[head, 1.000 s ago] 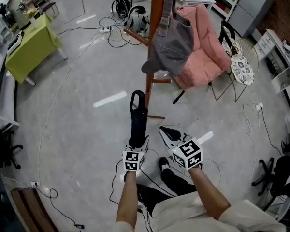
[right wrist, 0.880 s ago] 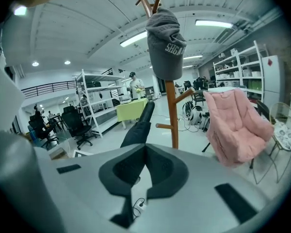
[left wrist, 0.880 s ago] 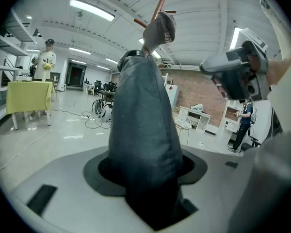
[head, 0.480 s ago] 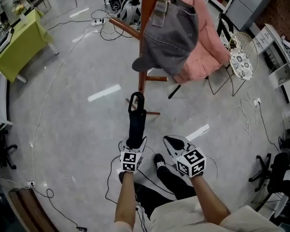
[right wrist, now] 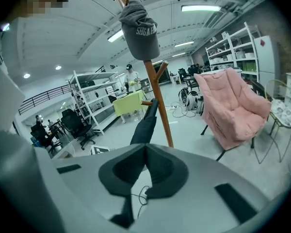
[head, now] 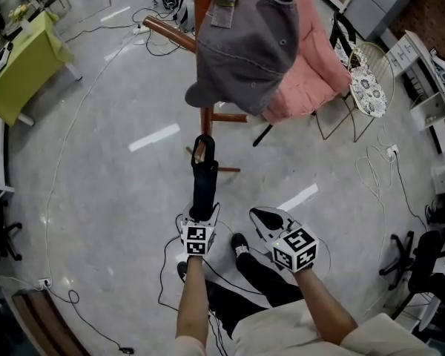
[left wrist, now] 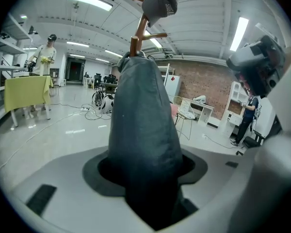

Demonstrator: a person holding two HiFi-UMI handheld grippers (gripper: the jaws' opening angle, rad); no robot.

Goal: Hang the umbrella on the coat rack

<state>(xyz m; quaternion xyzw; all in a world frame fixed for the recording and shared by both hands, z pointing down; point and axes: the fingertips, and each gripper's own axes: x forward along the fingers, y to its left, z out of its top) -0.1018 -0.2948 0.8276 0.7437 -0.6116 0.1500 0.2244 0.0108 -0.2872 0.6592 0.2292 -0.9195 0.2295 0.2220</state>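
Note:
A folded black umbrella (head: 204,188) points up and away from me toward the wooden coat rack (head: 205,121), its looped handle (head: 202,148) close to the pole's foot. My left gripper (head: 200,217) is shut on the umbrella's body, which fills the left gripper view (left wrist: 143,144). My right gripper (head: 261,215) sits beside it to the right, jaws shut on nothing (right wrist: 145,149). A grey cap (head: 245,47) hangs on a peg of the rack. In the right gripper view the umbrella (right wrist: 145,125) crosses in front of the rack pole (right wrist: 157,101), under the cap (right wrist: 140,28).
A pink armchair (head: 311,65) stands right behind the rack. A wire side table (head: 367,91) and white shelves (head: 430,95) lie further right. A green-covered table (head: 18,73) is at far left. Cables (head: 156,47) trail over the floor. My shoes (head: 241,247) are below the grippers.
Both grippers have sunk a little, the umbrella still in the left one. The rack and the cap now look larger and nearer in the head view.

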